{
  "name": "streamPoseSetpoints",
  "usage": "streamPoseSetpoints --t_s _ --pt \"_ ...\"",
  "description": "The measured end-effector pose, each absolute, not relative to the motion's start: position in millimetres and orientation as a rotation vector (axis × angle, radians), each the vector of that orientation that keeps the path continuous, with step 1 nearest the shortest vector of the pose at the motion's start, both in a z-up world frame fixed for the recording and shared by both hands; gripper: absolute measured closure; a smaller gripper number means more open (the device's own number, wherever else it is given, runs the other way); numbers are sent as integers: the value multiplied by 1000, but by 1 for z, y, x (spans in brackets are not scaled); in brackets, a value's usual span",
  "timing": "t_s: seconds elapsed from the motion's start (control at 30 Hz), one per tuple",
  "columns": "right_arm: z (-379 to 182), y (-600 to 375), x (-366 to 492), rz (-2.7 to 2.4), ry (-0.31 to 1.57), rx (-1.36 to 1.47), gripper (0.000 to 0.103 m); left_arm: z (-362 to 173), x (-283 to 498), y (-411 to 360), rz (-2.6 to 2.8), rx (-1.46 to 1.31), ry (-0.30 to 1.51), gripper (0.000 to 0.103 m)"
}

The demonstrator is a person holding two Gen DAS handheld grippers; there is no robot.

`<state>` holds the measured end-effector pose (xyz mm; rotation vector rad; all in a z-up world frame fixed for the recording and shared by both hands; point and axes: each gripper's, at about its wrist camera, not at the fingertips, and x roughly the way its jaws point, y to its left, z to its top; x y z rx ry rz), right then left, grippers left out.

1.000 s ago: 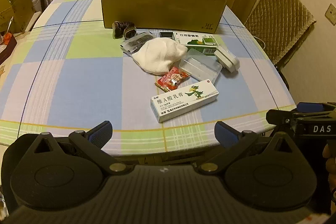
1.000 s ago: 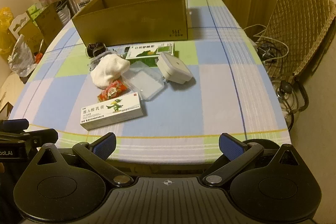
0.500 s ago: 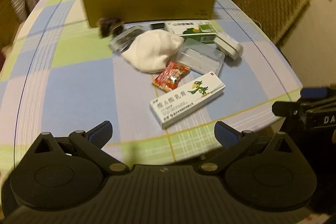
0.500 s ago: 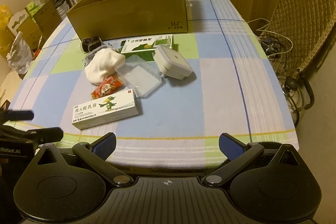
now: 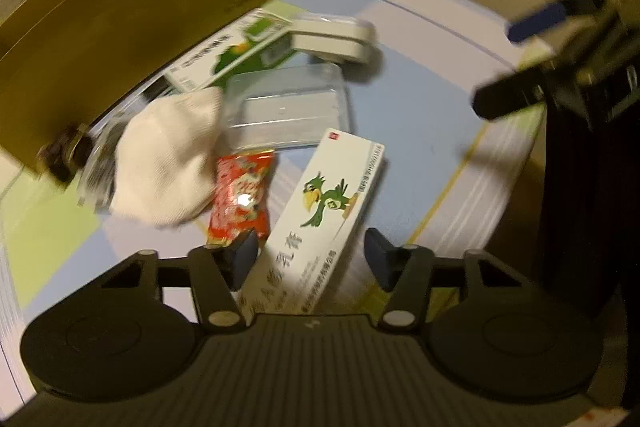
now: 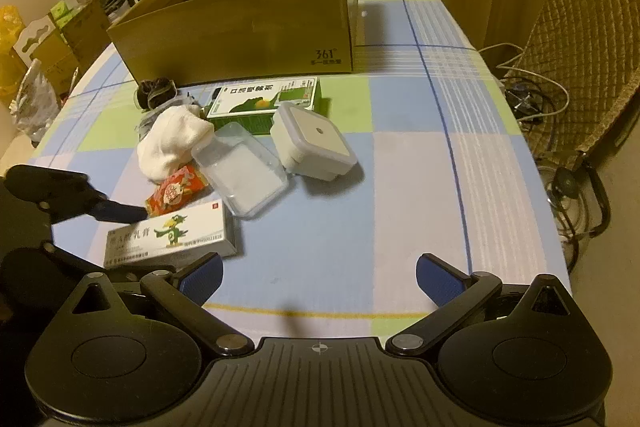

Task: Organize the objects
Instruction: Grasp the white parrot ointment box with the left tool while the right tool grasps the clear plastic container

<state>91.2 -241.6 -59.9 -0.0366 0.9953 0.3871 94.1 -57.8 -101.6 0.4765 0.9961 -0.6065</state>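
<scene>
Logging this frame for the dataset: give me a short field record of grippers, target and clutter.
left gripper: open, fingers either side of the parrot box's near end, not closed on it
right gripper: open, holds nothing, over bare tablecloth
parrot box: flat on the tablecloth
carton: open, behind the pile
pile: sock, red packet, clear tray, white container, green box

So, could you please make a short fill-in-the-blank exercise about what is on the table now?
1. The left gripper has its open jaws around the white box with a green ____ printed on it.
2. The red snack packet lies between that box and the white ____.
3. The cardboard box stands ____ the green box.

Missing words: parrot; sock; behind
</scene>
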Motion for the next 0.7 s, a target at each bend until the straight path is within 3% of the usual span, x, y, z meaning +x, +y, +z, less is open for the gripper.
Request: streamPoseSetpoints --t_s 0.17,0.3,0.7 --pt "-66 -232 102 443 1005 -44 11 -103 93 -53 -623 474 1014 70" --pt "-71 -216 109 519 996 -87 16 -102 93 -24 -475 342 1068 70" --pt "-93 -172 138 701 917 -281 19 -108 117 6 -239 59 1073 70"
